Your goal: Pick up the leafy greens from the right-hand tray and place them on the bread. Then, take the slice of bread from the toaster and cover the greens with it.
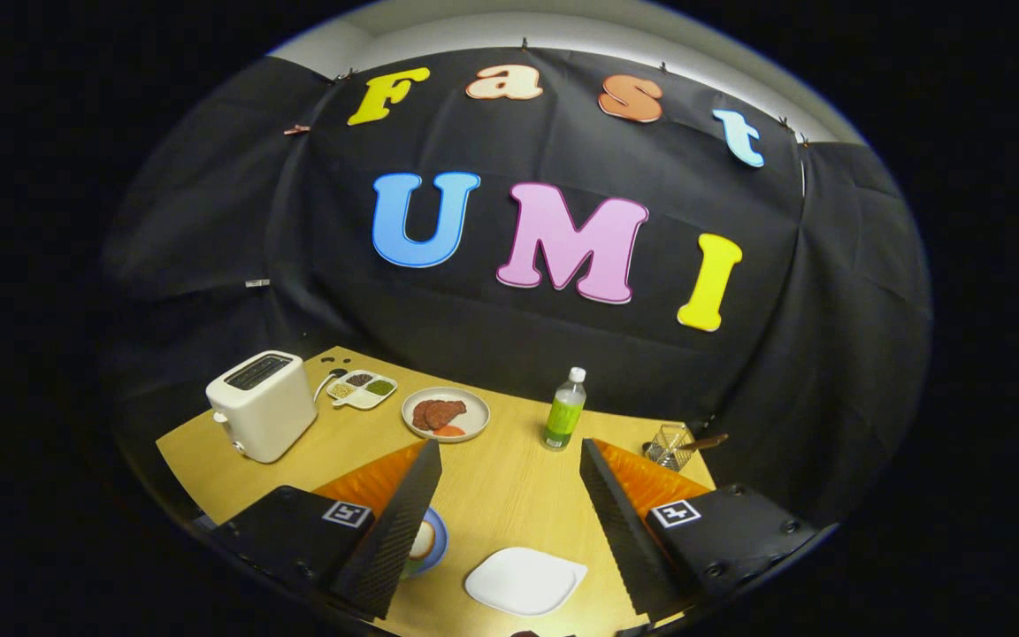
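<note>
So the claw (509,513) hangs spread wide and empty, high over the tabletop (509,487). No greens can be made out from here; the toaster (262,404) sits far left, with a white square plate (524,580) right below the fingers.

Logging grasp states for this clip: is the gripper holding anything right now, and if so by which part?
Nothing is held. The gripper is open, its fingers spread wide above the wooden table, with only the empty white plate lying below the gap.
</note>
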Demonstrator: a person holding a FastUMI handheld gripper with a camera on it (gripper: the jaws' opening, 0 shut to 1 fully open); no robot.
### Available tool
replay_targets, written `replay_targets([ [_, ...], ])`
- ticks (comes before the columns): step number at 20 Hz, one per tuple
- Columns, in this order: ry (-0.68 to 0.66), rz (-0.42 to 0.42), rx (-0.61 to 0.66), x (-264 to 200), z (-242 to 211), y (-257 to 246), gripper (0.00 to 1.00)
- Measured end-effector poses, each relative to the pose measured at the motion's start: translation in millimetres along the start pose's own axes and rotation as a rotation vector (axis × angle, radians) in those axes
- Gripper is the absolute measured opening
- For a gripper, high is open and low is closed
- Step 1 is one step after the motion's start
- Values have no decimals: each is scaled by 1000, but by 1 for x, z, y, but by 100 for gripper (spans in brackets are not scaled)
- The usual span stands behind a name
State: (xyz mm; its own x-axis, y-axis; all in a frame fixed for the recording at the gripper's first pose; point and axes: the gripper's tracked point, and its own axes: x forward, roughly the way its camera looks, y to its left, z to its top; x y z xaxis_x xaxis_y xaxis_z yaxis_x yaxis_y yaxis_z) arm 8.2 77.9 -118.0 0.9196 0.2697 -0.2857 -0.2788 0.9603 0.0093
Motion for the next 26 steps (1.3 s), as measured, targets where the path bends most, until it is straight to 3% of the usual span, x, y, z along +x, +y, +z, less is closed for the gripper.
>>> replay_targets([
  [7,-73,56,-5,-25,40,-31,98],
  [16,-66,127,63,-25,18,-59,98],
  [26,-49,104,90,-25,11,-62,98],
])
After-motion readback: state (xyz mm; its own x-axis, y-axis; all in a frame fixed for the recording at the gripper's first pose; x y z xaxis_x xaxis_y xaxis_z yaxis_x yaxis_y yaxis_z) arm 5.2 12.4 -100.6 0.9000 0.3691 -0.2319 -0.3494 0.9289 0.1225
